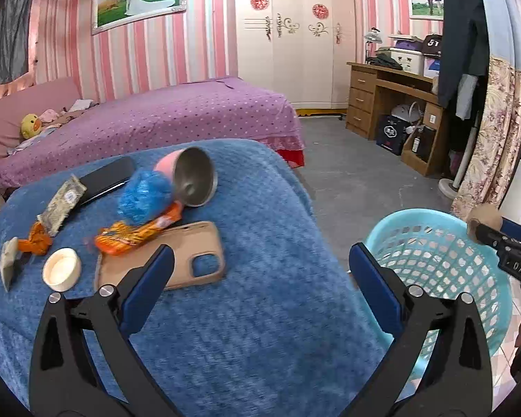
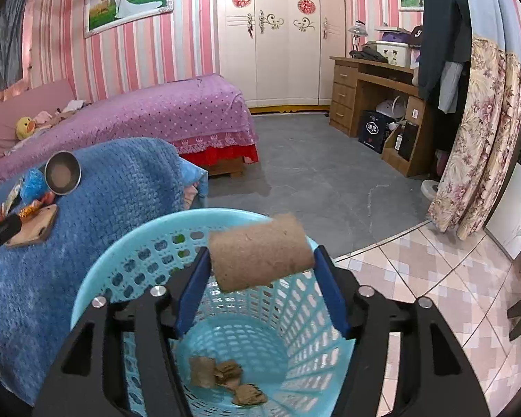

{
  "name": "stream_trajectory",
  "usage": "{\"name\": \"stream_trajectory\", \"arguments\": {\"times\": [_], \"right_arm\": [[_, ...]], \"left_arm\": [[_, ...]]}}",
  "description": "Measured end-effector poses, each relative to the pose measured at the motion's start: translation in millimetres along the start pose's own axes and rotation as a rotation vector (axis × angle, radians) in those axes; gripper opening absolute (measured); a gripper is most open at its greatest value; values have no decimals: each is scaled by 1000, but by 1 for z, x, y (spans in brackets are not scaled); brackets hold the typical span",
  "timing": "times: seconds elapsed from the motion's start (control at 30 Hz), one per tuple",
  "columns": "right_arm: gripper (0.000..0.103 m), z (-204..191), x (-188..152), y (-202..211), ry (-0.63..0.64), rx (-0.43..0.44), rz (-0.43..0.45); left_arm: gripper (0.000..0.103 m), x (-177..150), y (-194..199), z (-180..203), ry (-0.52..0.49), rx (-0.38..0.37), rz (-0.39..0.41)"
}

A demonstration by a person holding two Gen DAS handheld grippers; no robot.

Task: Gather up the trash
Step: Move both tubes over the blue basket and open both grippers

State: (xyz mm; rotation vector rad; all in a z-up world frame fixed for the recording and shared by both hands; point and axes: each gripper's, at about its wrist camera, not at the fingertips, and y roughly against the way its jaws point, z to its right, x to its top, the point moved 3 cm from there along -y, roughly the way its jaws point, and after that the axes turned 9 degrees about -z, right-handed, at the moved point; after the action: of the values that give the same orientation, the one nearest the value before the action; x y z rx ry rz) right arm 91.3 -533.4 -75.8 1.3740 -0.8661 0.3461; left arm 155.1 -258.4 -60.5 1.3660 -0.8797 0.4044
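Observation:
My right gripper point(image 2: 260, 260) is shut on a brown cardboard roll point(image 2: 260, 252) and holds it over the light blue mesh basket point(image 2: 121, 264), which has several brown scraps point(image 2: 225, 375) at its bottom. In the left wrist view the roll point(image 1: 484, 220) shows above the basket point(image 1: 469, 243). My left gripper point(image 1: 260, 257) is open and empty above the blue blanket point(image 1: 260, 312). On the blanket lie an orange wrapper point(image 1: 135, 234), a crumpled blue bag point(image 1: 144, 196), a small orange wrapper point(image 1: 36, 239), a grey packet point(image 1: 62, 205) and a white cap point(image 1: 61, 269).
A tan phone case point(image 1: 191, 257), a black phone point(image 1: 107, 179) and a tipped pink cup point(image 1: 191, 177) also lie on the blanket. A purple bed point(image 1: 173, 114) stands behind, a wooden desk point(image 1: 392, 100) at the back right, a floral curtain point(image 2: 476, 139) at the right.

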Motion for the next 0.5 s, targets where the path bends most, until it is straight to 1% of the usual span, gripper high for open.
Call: {"name": "stream_trajectory", "arguments": {"times": [0.07, 0.17, 0.37, 0.5], "right_arm": [[74, -3, 1, 0, -1, -1, 4], [81, -15, 2, -2, 16, -6, 1], [90, -39, 8, -5, 42, -22, 4], [92, -56, 13, -2, 51, -21, 20]], "left_arm": [[97, 0, 2, -8, 3, 11, 1], [97, 0, 5, -24, 14, 29, 3], [97, -1, 12, -61, 37, 61, 13], [97, -4, 12, -88, 36, 112, 18]]}}
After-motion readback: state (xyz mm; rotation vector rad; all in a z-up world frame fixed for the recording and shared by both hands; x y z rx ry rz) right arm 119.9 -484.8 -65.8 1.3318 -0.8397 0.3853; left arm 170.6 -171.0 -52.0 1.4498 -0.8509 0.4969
